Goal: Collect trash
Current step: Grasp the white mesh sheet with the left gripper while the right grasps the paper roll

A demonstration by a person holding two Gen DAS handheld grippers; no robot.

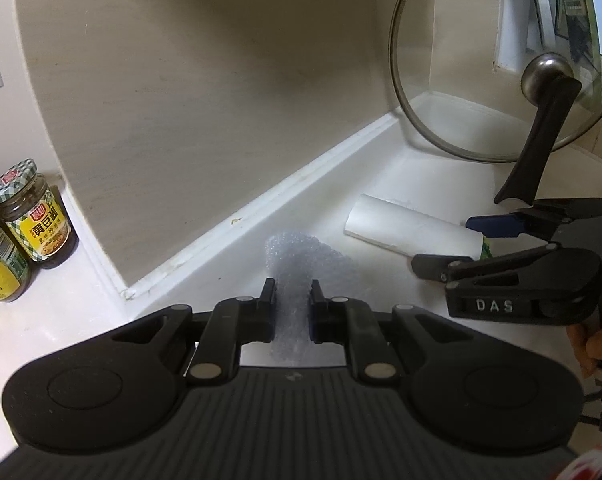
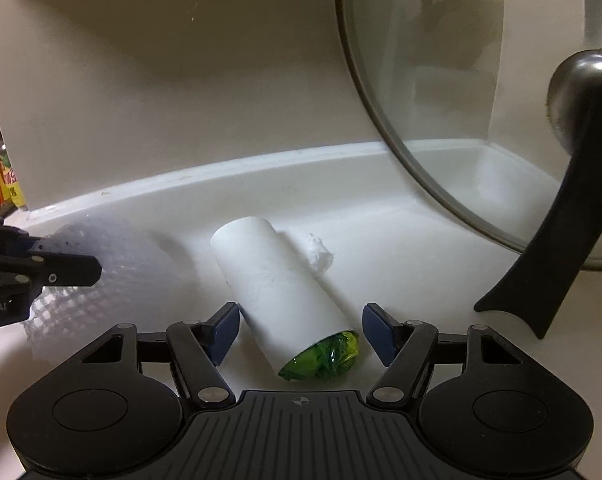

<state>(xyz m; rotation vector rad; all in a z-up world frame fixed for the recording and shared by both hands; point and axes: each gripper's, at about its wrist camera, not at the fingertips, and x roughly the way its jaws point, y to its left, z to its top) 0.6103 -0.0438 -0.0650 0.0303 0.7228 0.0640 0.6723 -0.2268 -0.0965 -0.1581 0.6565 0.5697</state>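
A white paper tube (image 2: 273, 288) with green wrapper stuffed in its near end (image 2: 327, 358) lies on the white counter; it also shows in the left wrist view (image 1: 413, 226). My right gripper (image 2: 301, 332) is open, its blue-padded fingers on either side of the tube's near end; it appears in the left wrist view (image 1: 461, 242). My left gripper (image 1: 293, 304) is shut on a piece of translucent foam netting (image 1: 301, 260), which lies on the counter left of the tube (image 2: 113, 252). A small white scrap (image 2: 319, 252) lies behind the tube.
A glass pot lid (image 1: 481, 80) with a black handle (image 1: 541, 136) leans against the wall at the right, close to the tube; it also fills the right of the right wrist view (image 2: 461, 120). Sauce jars (image 1: 33, 216) stand at the left past the wall corner.
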